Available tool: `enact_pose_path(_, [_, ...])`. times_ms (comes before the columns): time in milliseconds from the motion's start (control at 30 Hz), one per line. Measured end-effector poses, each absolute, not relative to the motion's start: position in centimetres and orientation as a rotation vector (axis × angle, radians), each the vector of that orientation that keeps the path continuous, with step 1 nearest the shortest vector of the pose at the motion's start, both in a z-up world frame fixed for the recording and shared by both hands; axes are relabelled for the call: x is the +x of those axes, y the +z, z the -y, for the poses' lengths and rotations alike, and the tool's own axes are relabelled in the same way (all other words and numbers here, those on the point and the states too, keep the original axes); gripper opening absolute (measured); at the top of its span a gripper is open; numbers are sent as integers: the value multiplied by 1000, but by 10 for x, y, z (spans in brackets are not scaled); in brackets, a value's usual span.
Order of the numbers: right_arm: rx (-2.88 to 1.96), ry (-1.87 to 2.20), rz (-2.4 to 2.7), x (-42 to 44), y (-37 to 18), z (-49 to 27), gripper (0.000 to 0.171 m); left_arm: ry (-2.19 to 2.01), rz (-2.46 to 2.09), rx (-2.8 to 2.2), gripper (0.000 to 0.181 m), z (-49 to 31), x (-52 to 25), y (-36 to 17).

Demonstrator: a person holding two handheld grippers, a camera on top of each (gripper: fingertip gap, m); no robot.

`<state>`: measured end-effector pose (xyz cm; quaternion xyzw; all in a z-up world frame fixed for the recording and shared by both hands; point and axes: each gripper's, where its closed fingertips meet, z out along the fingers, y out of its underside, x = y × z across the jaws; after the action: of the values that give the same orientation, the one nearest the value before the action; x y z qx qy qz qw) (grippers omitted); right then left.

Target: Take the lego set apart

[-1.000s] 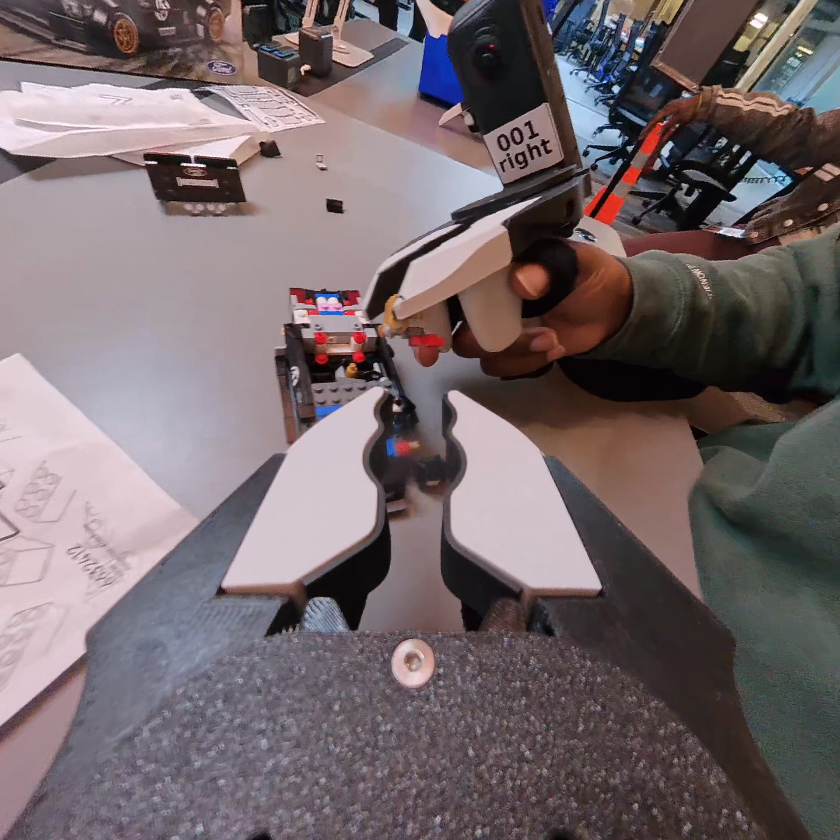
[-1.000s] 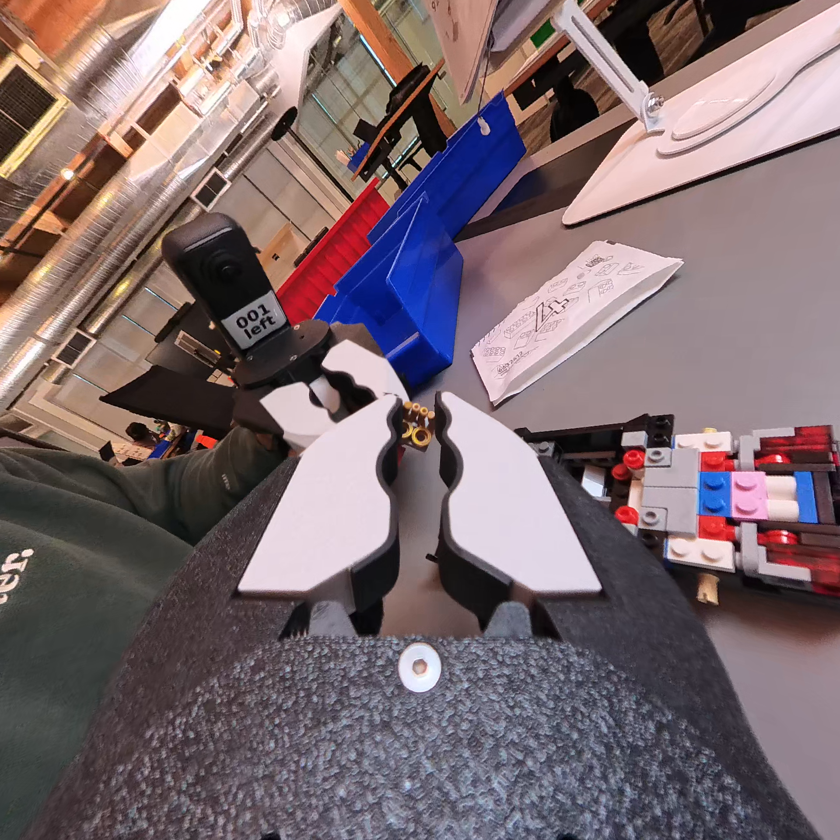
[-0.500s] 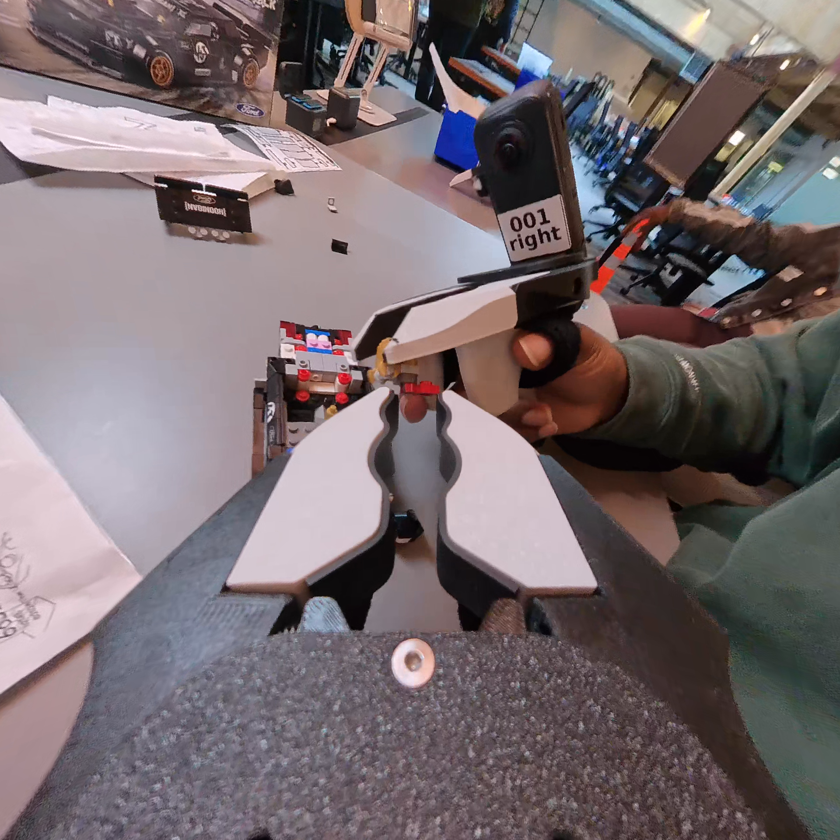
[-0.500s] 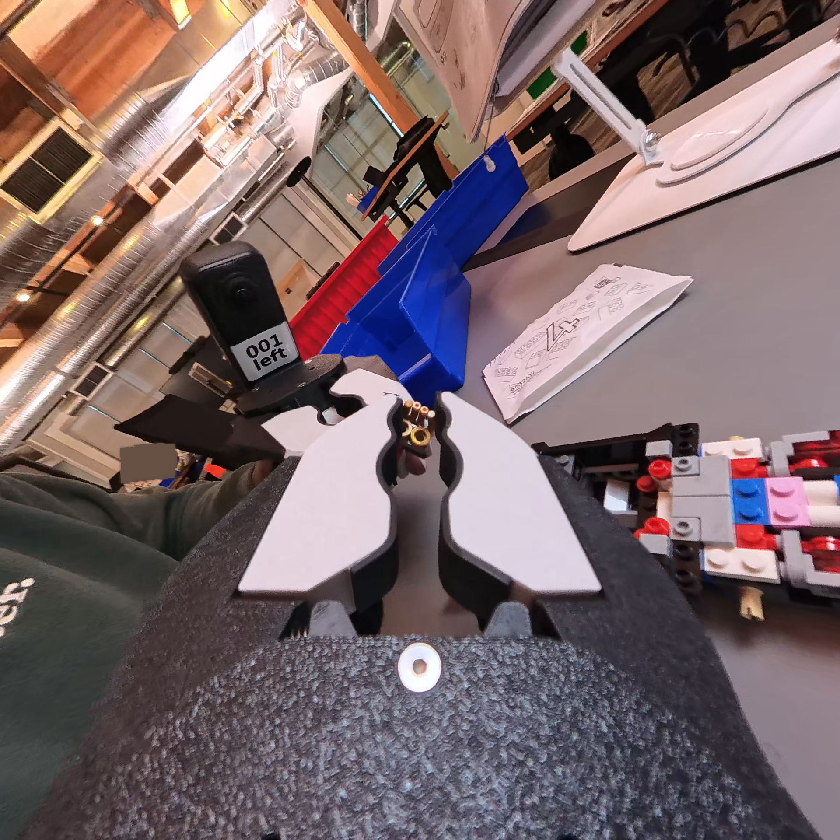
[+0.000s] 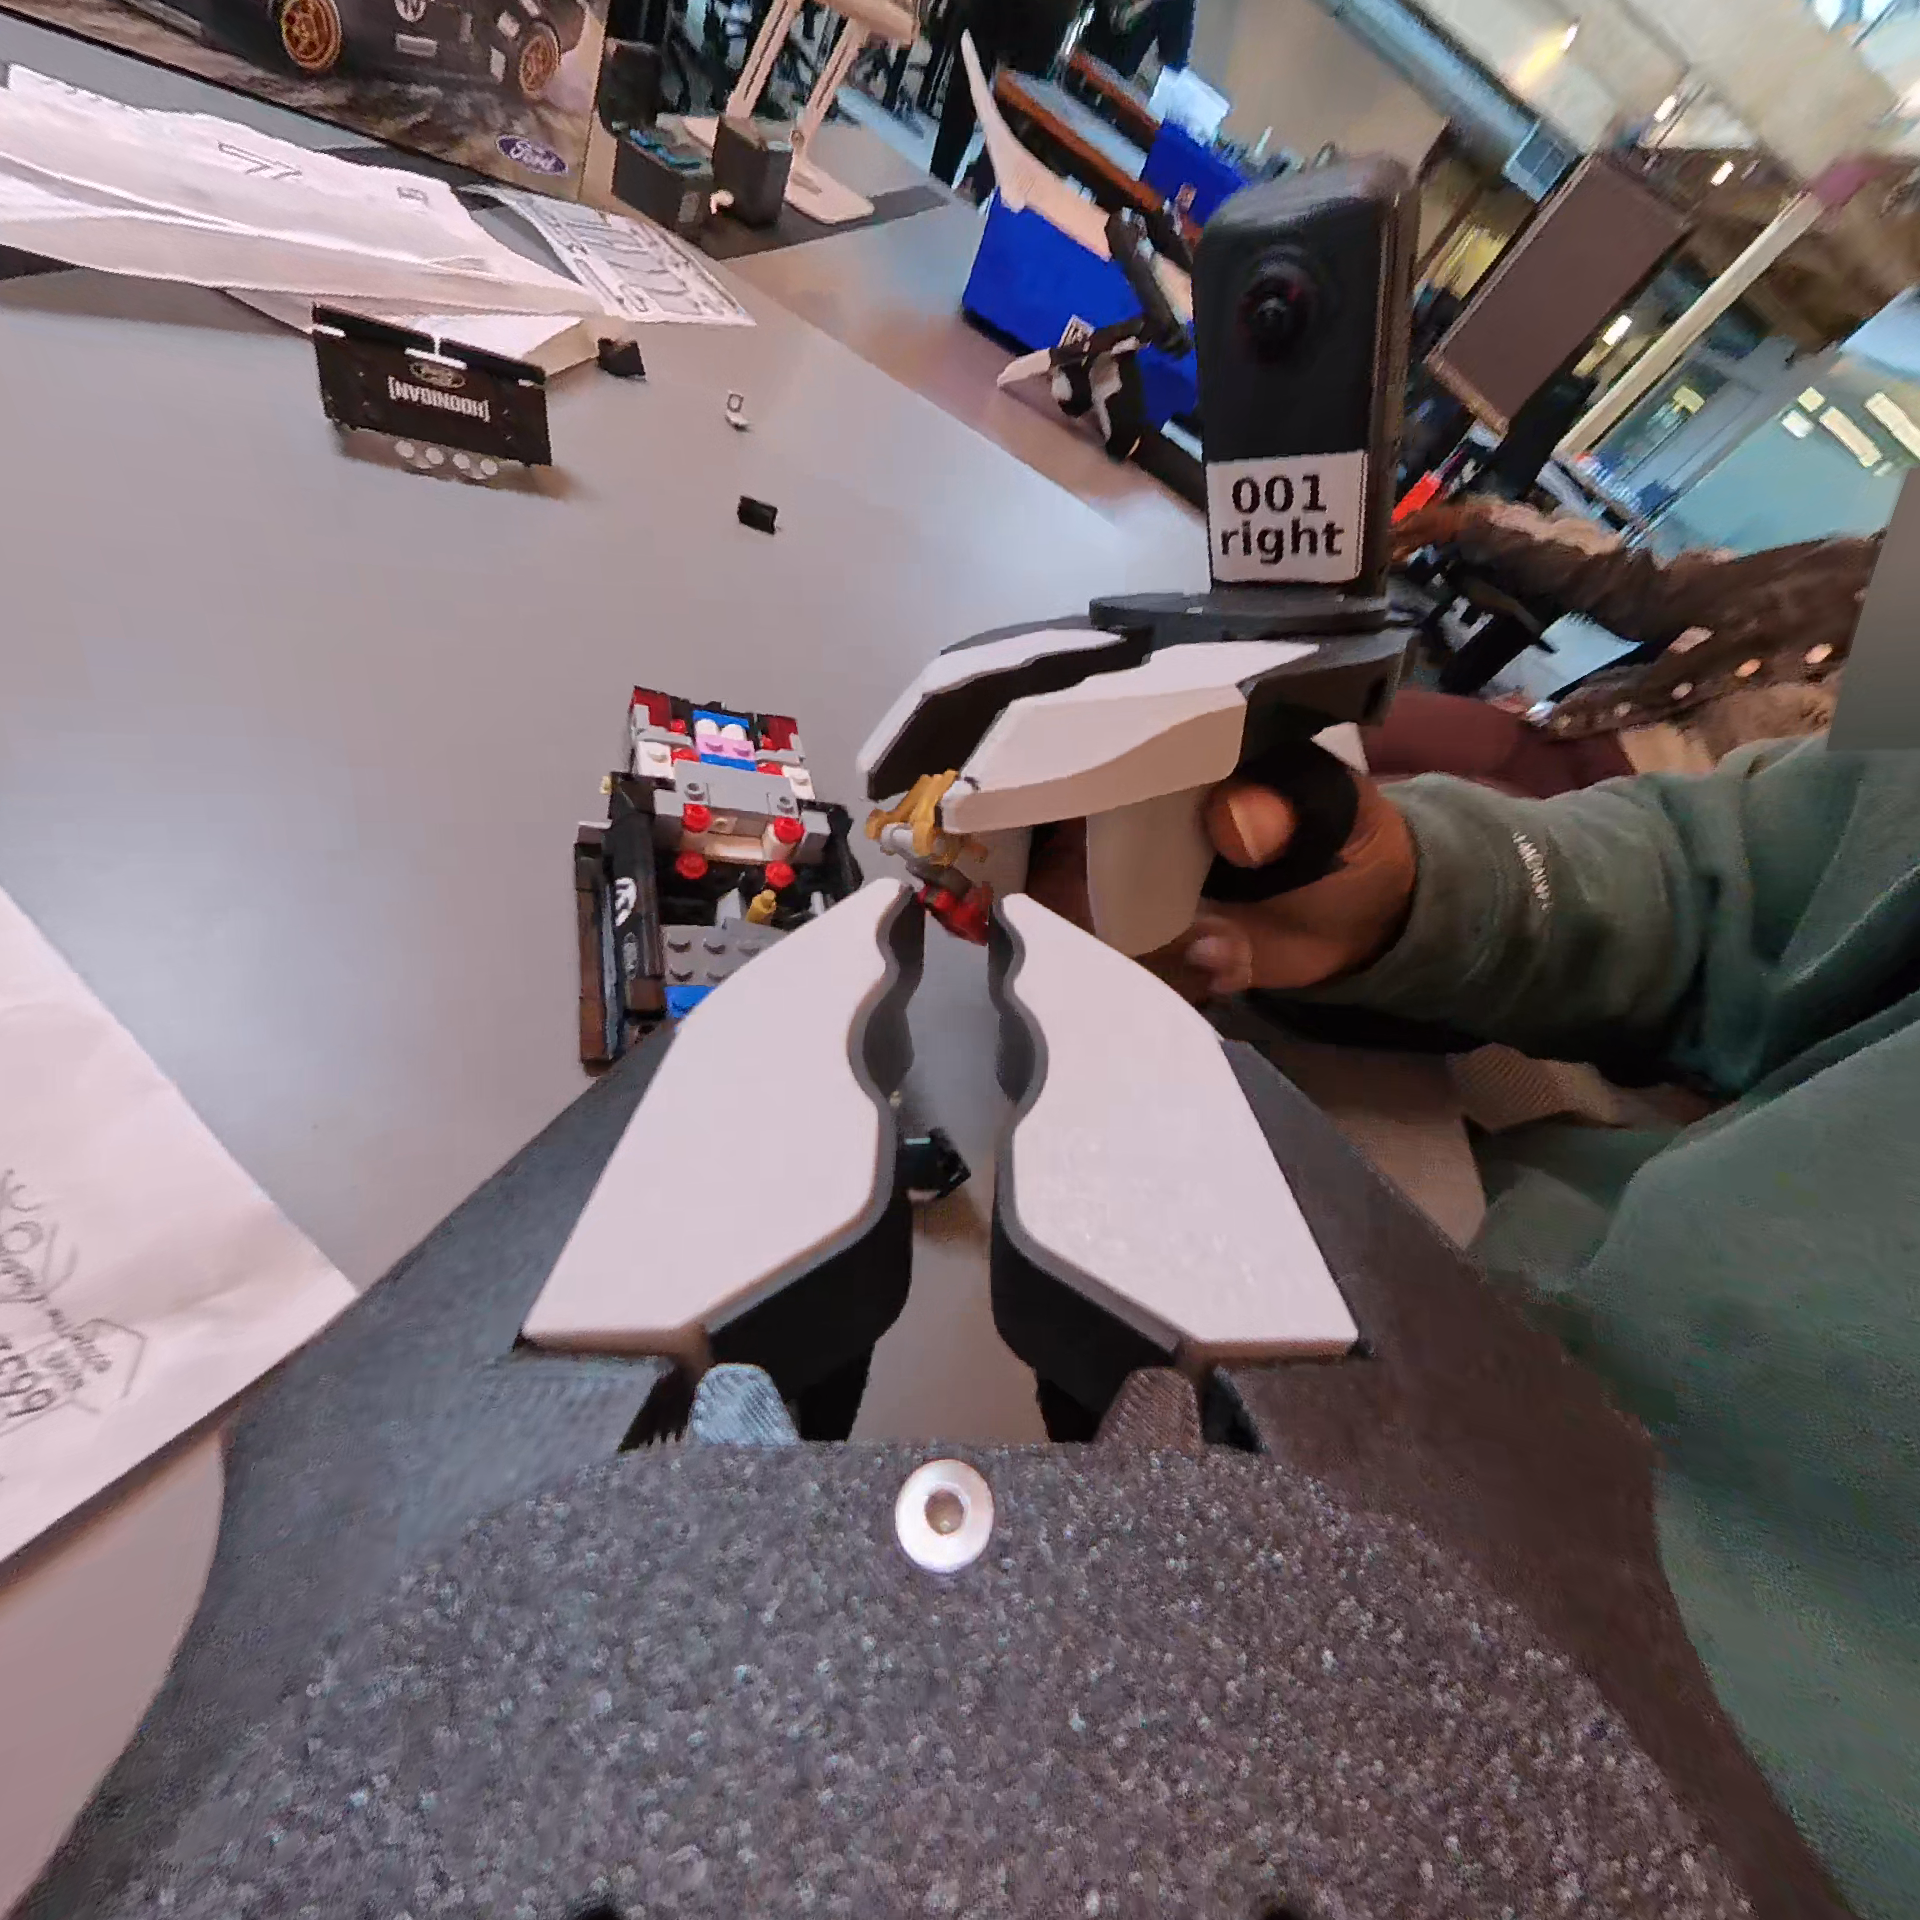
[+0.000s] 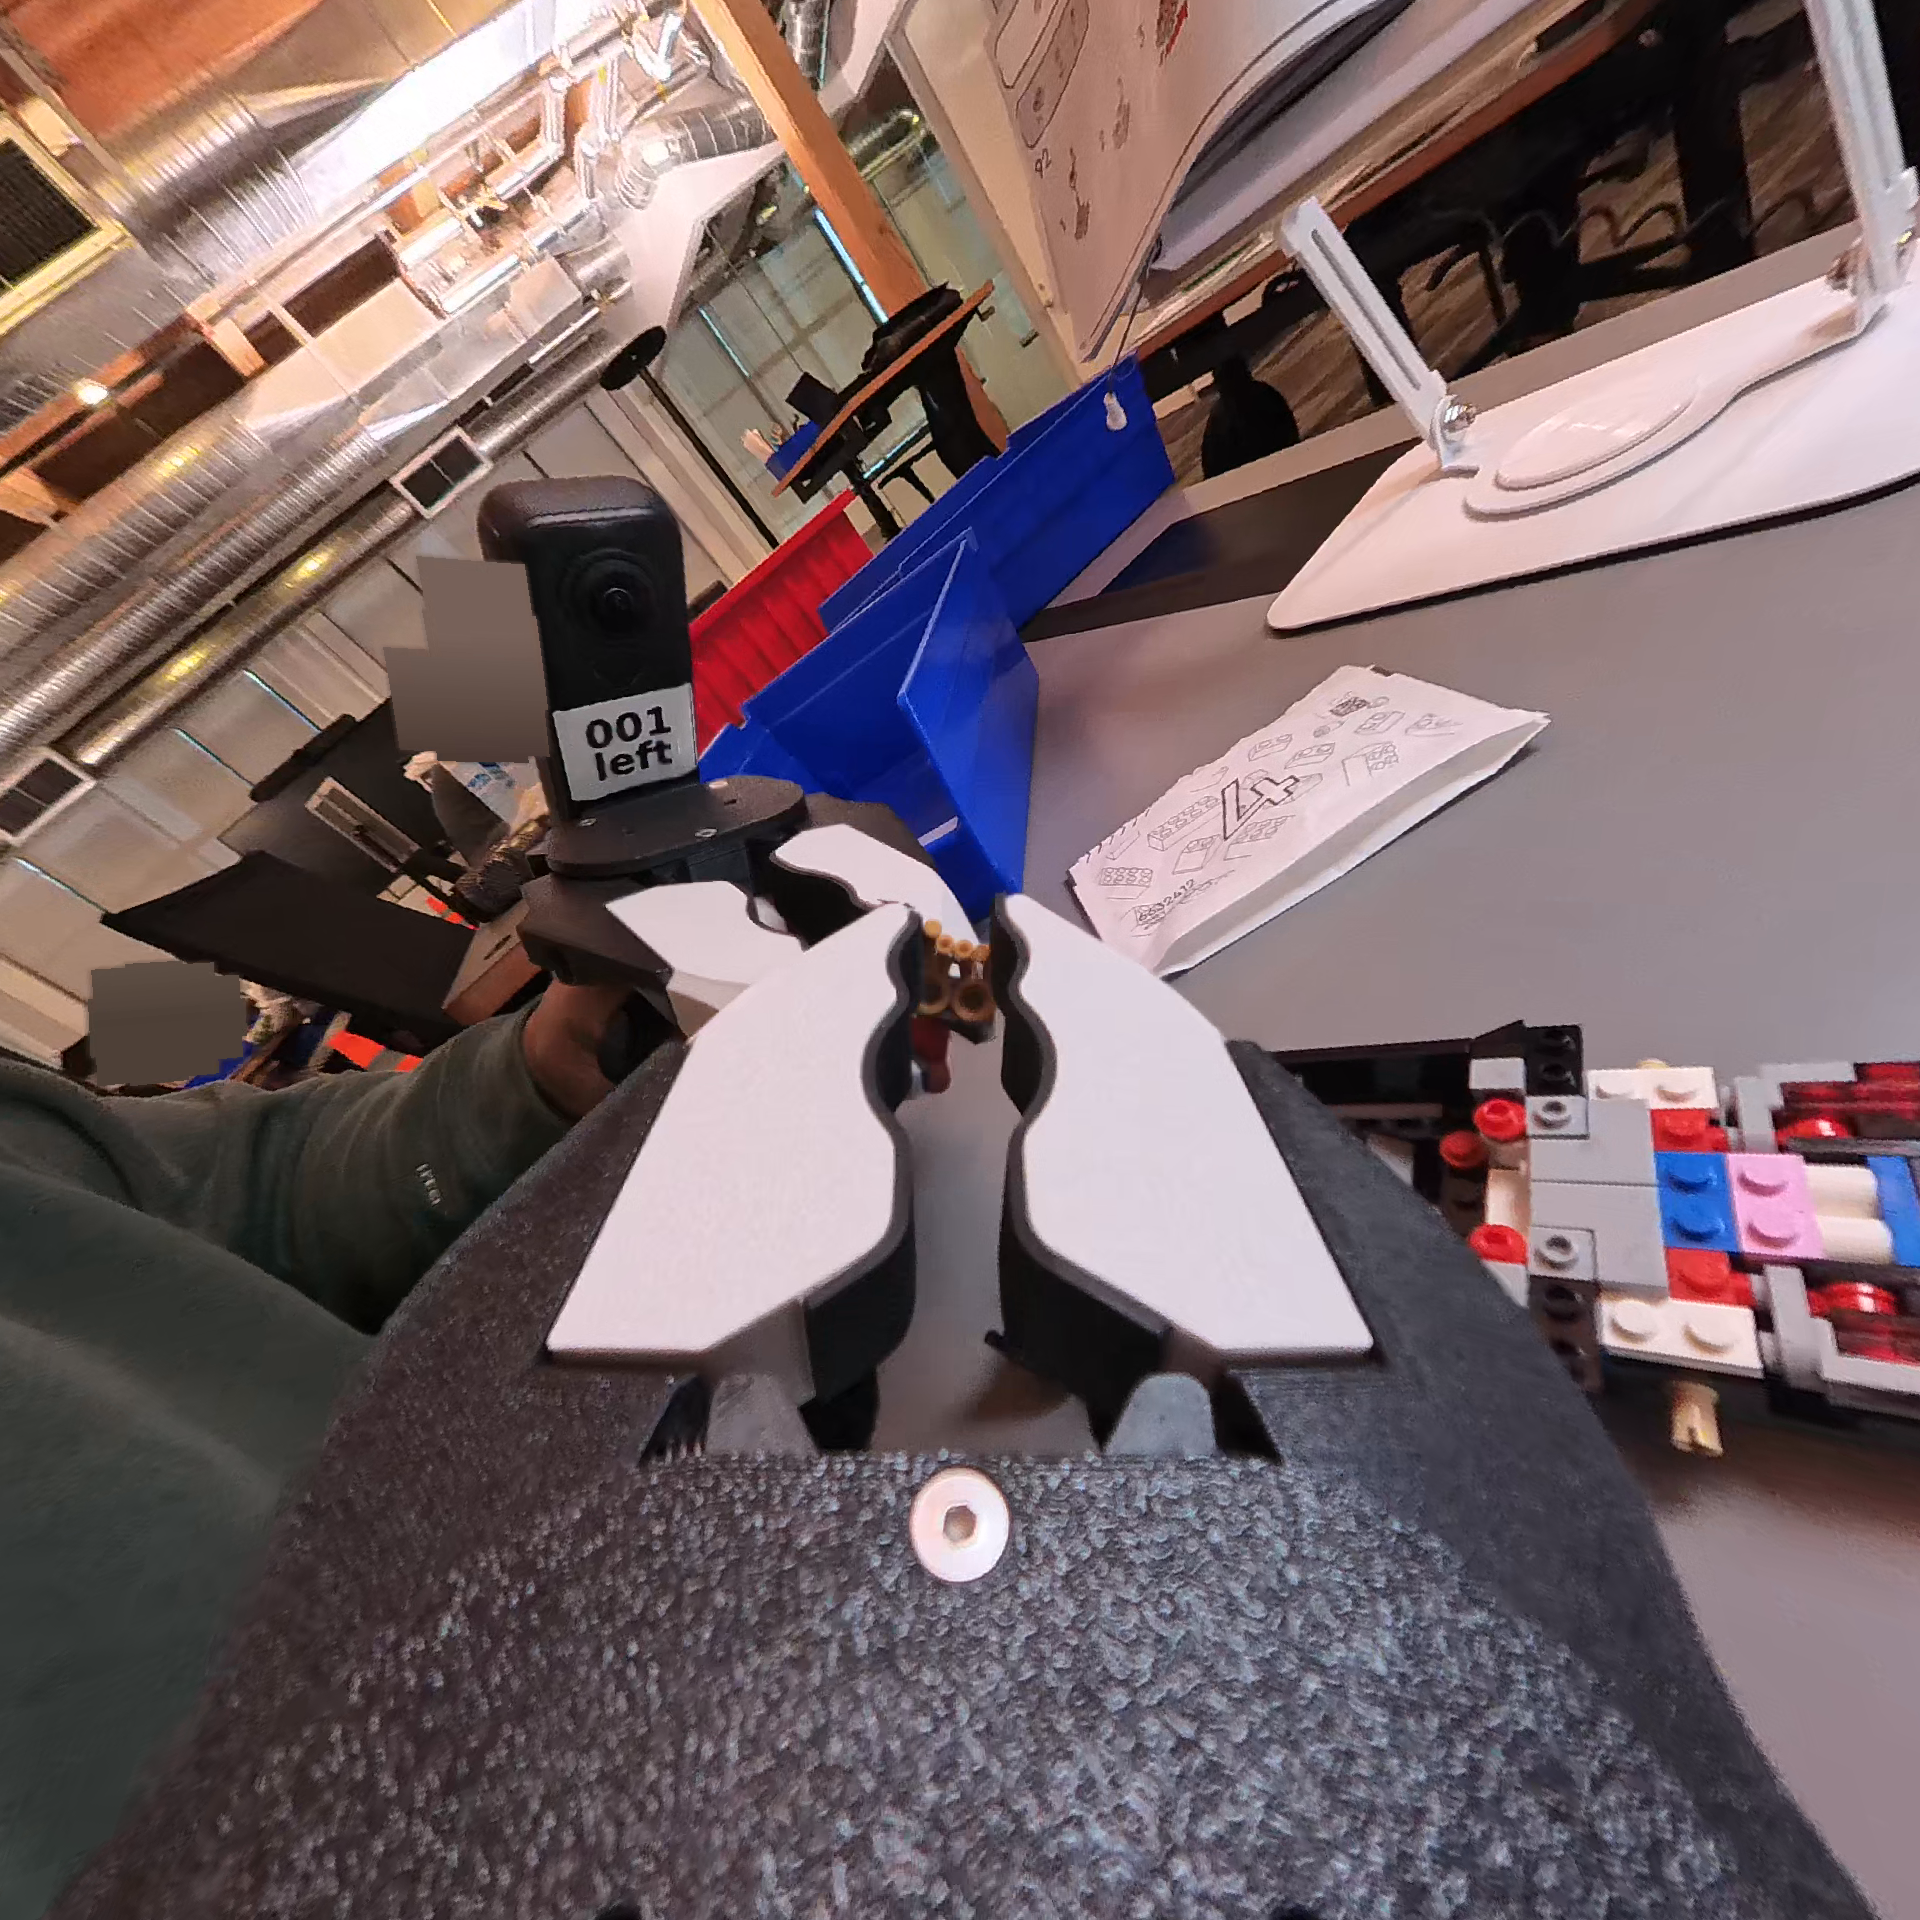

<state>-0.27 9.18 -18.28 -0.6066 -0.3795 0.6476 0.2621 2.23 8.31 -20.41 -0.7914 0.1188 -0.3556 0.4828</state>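
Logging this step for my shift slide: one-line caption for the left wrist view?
Right tool pinches a small gold-and-red piece at the left tool, beside the half-stripped lego car.

The lego car (image 6: 1714, 1216) is running off the right edge in the right wrist view; in the left wrist view, its near end is hiding behind the left gripper (image 5: 940, 914); the small gold-and-red piece (image 5: 935, 852) is staying too small to identify; the far background is blurring.
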Motion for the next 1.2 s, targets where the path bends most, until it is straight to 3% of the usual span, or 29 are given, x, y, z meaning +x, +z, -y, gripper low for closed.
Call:
enact_pose_path(100, [-1623, 1848, 973, -1, -174, -92, 2, -766, -334, -2017, 8, -81, 14, -219])
enact_pose_path(300, [-1576, 1770, 1053, 3, -169, -95, 2, -776, -339, -2015, 8, -77, 13, -223])
enact_pose_path(367, [-1570, 1682, 1127, 4, -175, -96, 3, -799, -321, -2008, 8, -77, 11, -221])
enact_pose_path(533, [-1582, 1592, 1298, 3, -189, -85, 26, -798, -299, -1989, 8, -77, 9, -217])
enact_pose_path(1200, [-1613, 1552, 1399, -2, -205, -72, 18, -800, -357, -1977, 8, -72, 15, -220])
